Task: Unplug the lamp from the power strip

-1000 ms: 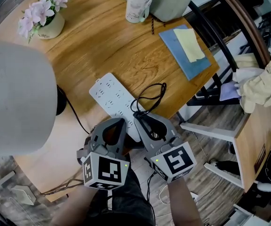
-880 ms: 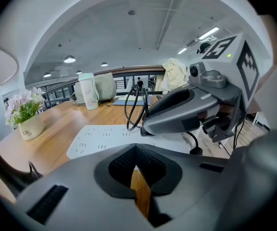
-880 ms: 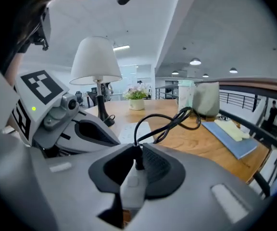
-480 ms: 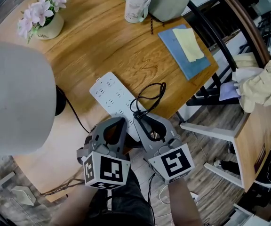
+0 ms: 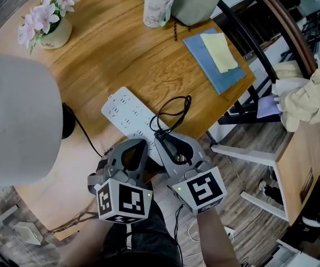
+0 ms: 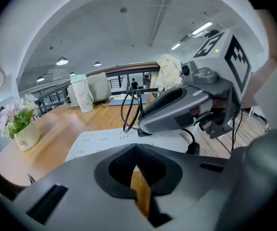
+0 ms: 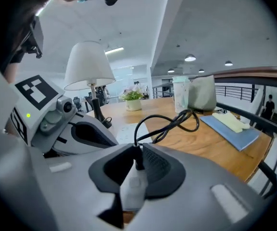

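A white power strip (image 5: 124, 111) lies on the round wooden table (image 5: 115, 54). My right gripper (image 5: 161, 139) is shut on the lamp's white plug (image 7: 131, 189) at the strip's near end. The plug's black cord (image 5: 174, 110) loops up and away from the jaws. I cannot tell whether the plug sits in its socket. My left gripper (image 5: 139, 144) rests right beside it at the strip's near end; its jaws stand a narrow gap apart, with only bare wood showing between them. The lamp's grey shade (image 5: 15, 127) fills the left of the head view.
A flower pot (image 5: 46, 24) stands at the far left. A pale cup (image 5: 157, 4), a grey bag (image 5: 196, 1) and a blue notebook (image 5: 215, 60) with a yellow note sit at the far side. The table's edge runs just right of the grippers, with a cloth (image 5: 310, 102) beyond it.
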A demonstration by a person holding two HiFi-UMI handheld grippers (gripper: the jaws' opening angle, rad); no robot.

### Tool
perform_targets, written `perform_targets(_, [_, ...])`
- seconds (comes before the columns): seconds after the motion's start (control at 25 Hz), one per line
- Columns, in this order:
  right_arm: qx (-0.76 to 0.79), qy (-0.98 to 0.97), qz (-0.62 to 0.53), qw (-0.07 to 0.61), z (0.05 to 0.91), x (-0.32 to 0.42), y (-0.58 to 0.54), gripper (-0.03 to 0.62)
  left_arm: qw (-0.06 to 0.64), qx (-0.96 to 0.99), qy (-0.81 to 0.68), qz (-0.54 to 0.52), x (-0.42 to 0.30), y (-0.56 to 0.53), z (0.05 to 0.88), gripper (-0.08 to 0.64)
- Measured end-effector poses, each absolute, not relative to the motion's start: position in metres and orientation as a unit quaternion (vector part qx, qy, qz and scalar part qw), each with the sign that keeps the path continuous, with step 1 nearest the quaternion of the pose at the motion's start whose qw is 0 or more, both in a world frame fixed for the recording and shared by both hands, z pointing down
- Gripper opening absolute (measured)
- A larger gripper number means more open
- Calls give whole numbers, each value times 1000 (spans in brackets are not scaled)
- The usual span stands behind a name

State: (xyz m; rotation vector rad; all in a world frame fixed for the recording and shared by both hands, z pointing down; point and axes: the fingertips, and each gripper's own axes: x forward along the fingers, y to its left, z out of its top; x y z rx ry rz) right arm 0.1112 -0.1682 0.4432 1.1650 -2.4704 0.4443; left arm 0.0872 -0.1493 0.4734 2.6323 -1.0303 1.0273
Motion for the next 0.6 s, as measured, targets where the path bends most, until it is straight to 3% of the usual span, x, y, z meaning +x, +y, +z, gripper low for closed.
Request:
perform_targets(0.16, [407, -879, 158, 189, 443, 106, -171, 66, 29, 876, -326, 354, 96, -149, 470, -6])
perform_targets(0.36, [405, -879, 168, 188, 442, 106, -170, 66, 33, 874, -314, 370, 102, -151, 473, -6])
perform_targets(0.6, [405, -873, 83, 258, 440, 99, -166, 64, 43, 868, -307, 389, 103, -151, 474, -12])
